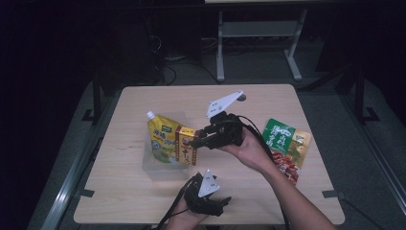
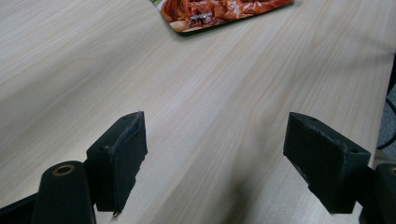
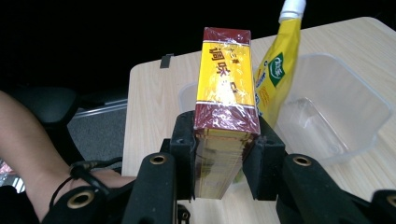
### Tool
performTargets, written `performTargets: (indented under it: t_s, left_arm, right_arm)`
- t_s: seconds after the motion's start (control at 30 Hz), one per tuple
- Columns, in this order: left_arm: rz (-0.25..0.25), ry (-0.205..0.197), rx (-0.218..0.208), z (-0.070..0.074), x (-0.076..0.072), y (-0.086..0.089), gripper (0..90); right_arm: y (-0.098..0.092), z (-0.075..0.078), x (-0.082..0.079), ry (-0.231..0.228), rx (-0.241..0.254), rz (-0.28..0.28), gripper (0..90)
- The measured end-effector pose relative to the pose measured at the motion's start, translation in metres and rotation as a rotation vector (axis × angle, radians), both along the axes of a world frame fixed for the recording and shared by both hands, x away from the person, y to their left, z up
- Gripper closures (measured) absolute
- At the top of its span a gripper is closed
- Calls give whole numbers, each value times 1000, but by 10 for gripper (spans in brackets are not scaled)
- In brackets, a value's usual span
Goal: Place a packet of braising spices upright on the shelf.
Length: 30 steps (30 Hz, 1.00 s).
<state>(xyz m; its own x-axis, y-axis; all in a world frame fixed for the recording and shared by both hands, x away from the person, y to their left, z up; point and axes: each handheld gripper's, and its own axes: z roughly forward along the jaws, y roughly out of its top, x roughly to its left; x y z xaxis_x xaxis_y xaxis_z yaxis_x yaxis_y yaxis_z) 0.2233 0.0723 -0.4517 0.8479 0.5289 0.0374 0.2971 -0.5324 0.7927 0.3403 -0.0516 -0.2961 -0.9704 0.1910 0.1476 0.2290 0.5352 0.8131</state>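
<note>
My right gripper [image 1: 197,142] is shut on a red and yellow box [image 1: 186,145], holding it over the clear plastic tub [image 1: 154,168]. In the right gripper view the box [image 3: 226,88] sits clamped between both jaws of the right gripper [image 3: 218,154], above the tub [image 3: 348,109]. A yellow spouted pouch [image 1: 163,136] with a white cap stands in the tub, right beside the box, and the pouch [image 3: 279,70] leans against it. My left gripper [image 1: 221,204] rests near the table's front edge, jaws wide open over bare wood, as the left gripper [image 2: 215,154] holds nothing.
A green and red snack packet [image 1: 286,146] lies flat at the table's right side; its lower end [image 2: 219,11] lies ahead of the left gripper. The light wooden table [image 1: 143,98] has metal frame legs behind it on a dark floor.
</note>
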Motion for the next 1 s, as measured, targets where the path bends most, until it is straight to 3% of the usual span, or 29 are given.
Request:
performTargets:
  t_s: [0.2, 0.27, 0.43, 0.5, 0.6, 0.73, 1.0]
  left_arm:
    - [-12, 0, 5, 1, 0, 0, 207]
    - [-2, 10, -18, 0, -1, 0, 207]
    - [-10, 2, -9, 1, -1, 1, 207]
    - [-5, 4, -29, 1, -2, -1, 207]
    - [-15, 2, -15, 1, -2, 0, 207]
    - [-8, 8, -31, 1, -2, -1, 207]
    - [-7, 7, -38, 2, -3, 0, 206]
  right_arm:
    - [16, -3, 4, 5, 4, 32, 672]
    - [21, -5, 4, 15, -1, 37, 671]
    - [34, -11, 7, 1, -16, 60, 671]
    - [37, -13, 8, 5, -22, 65, 672]
    - [43, -17, 10, 5, -24, 71, 672]
    - [49, -21, 11, 2, -29, 76, 671]
    - [61, -29, 11, -5, -70, 86, 671]
